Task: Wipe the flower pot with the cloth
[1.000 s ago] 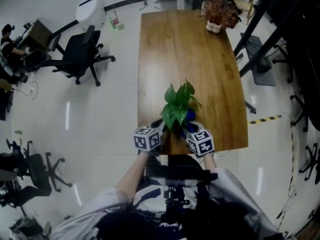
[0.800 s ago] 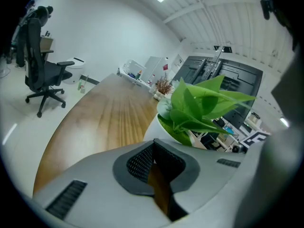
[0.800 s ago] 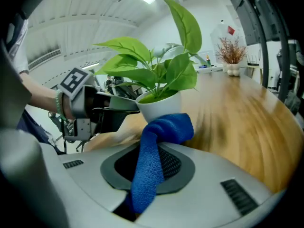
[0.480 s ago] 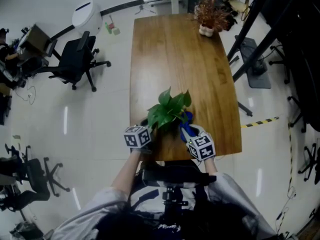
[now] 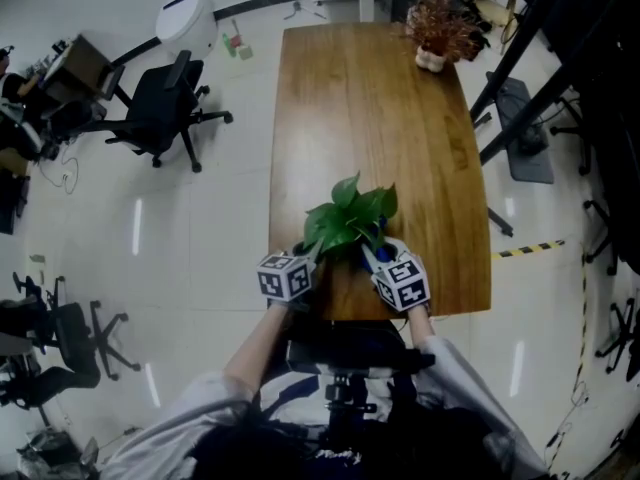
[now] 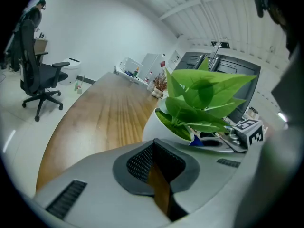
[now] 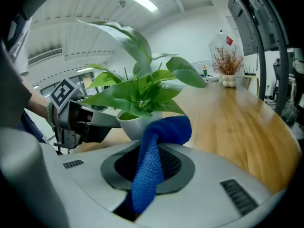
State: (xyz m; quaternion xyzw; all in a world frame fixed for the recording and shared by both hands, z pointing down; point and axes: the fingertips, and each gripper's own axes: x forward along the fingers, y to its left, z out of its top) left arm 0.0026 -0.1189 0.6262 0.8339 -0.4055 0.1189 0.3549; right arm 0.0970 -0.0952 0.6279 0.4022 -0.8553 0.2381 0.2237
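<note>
A white flower pot with a leafy green plant stands near the front edge of the wooden table. My right gripper is shut on a blue cloth, whose bunched end presses against the pot's right side. In the head view the cloth shows just under the leaves, ahead of the right gripper. My left gripper is shut with nothing in it, close to the pot on its left side. The leaves hide most of the pot from above.
A dried reddish plant in a small pot stands at the table's far right corner. Black office chairs are on the floor to the left. Black stands and a yellow-black floor strip lie to the right.
The cloth has slid from the pot's far right side toward me, along its right side. Both grippers stay at the pot's flanks; the head camera has shifted a little.
</note>
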